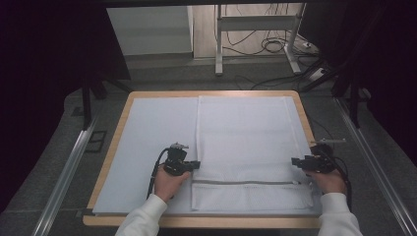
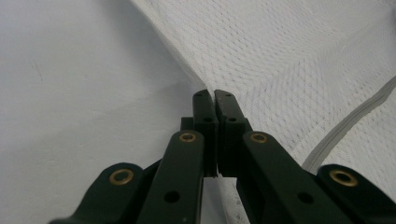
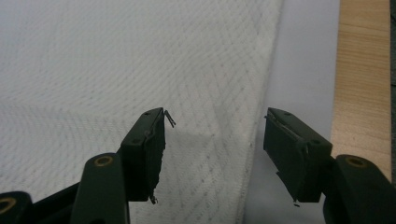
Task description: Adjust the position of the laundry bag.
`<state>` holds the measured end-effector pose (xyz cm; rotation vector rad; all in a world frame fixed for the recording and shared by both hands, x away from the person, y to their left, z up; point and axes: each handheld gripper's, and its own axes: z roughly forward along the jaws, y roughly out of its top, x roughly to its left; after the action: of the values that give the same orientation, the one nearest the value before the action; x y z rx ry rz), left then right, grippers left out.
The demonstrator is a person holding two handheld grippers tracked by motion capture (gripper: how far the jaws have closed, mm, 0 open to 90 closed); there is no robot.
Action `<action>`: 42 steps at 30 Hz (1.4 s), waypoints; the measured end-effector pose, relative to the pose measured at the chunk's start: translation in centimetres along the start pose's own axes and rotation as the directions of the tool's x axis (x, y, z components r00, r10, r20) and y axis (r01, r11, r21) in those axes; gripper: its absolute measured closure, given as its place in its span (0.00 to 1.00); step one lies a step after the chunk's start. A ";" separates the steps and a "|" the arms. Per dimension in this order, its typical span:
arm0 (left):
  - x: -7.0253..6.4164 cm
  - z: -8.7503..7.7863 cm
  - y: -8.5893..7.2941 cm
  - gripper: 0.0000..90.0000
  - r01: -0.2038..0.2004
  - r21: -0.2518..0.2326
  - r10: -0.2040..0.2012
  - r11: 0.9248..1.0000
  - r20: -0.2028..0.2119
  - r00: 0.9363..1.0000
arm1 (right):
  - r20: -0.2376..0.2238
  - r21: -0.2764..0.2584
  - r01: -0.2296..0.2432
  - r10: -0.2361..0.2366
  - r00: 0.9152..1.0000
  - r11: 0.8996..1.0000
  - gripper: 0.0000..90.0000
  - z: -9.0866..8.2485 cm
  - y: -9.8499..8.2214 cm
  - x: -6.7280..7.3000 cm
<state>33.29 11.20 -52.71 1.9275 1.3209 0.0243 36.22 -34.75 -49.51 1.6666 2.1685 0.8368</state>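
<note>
A white mesh bag (image 1: 246, 137) lies flat on the right half of a pale sheet (image 1: 147, 137), with a grey zipper (image 1: 246, 183) running across near its front end. My left gripper (image 1: 196, 164) is at the bag's left edge. In the left gripper view its jaws (image 2: 215, 95) are pressed together on the hemmed edge of the mesh bag (image 2: 289, 60). My right gripper (image 1: 295, 161) is at the bag's right edge. Seen from its own view, the right gripper (image 3: 215, 121) stands open with the mesh bag's (image 3: 140, 60) hem between its jaws, untouched by the pads.
The sheet covers a wooden table (image 1: 112, 147), and a bare wood strip (image 3: 364, 70) shows just past the bag's right edge. Metal rails (image 1: 69, 167) run along the floor on both sides. A desk frame (image 1: 219, 44) and cables (image 1: 275, 46) stand beyond the far edge.
</note>
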 end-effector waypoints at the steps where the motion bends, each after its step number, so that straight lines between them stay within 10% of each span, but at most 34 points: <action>1: 0.0 0.0 0.0 0.99 0.000 0.000 0.000 1.000 0.000 1.000 | 0.001 0.005 -0.002 0.002 1.000 1.000 0.44 0.0 0.0 0.0; 42: 0.0 -0.1 0.0 0.99 -0.010 0.004 0.010 1.000 0.007 1.000 | 0.033 0.018 0.103 -0.104 0.994 0.994 0.97 0.4 -0.3 0.4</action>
<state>33.28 11.19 -52.63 1.9364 1.3076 0.0196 36.06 -34.27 -49.96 1.5494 2.2234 0.7587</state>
